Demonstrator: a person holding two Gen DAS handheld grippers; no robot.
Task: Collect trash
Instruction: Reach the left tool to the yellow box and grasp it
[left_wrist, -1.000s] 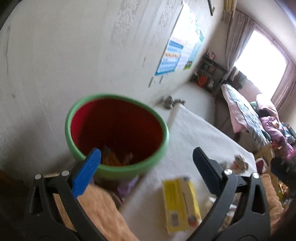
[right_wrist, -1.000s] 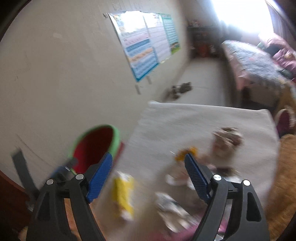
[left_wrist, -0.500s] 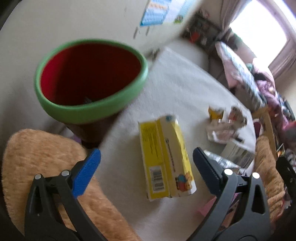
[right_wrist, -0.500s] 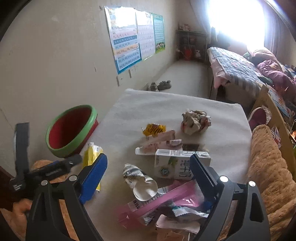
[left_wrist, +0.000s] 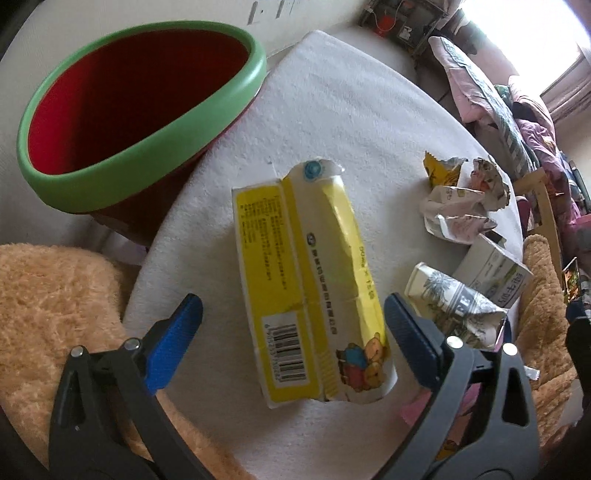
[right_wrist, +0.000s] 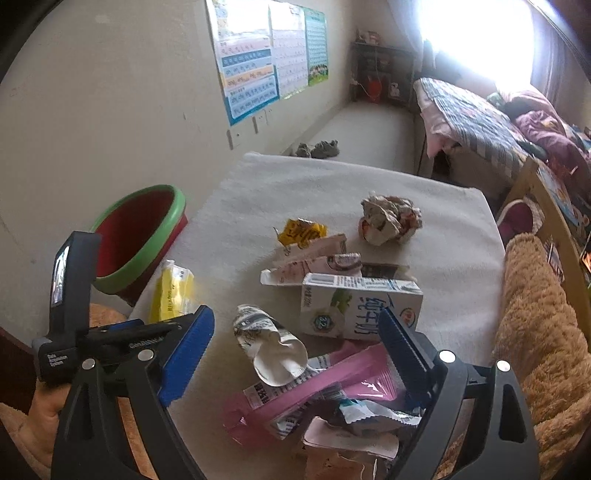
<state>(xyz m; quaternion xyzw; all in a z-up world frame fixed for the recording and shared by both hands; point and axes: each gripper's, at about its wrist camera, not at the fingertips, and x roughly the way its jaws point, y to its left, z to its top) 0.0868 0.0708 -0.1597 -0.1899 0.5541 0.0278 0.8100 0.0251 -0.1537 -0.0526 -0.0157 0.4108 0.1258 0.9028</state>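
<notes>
Trash carton (left_wrist: 314, 288) lies between the wide-open left tool (left_wrist: 291, 325).

A flattened yellow carton (left_wrist: 314, 280) lies flat on the white cloth, barcode end nearest the left camera, just beside the bin (left_wrist: 140, 110). The bin is red inside with a green rim, tilted, standing off the cloth's edge. Farther along lie a crushed paper cup (right_wrist: 269, 339) on its side, a white milk carton (right_wrist: 360, 308) on its side, a torn pink-white carton (right_wrist: 314, 258), a yellow wrapper (right_wrist: 301, 232) and a crumpled paper ball (right_wrist: 389, 219). Pink wrappers (right_wrist: 314, 398) and what may be torn packets pile nearest the right camera.
</notes>
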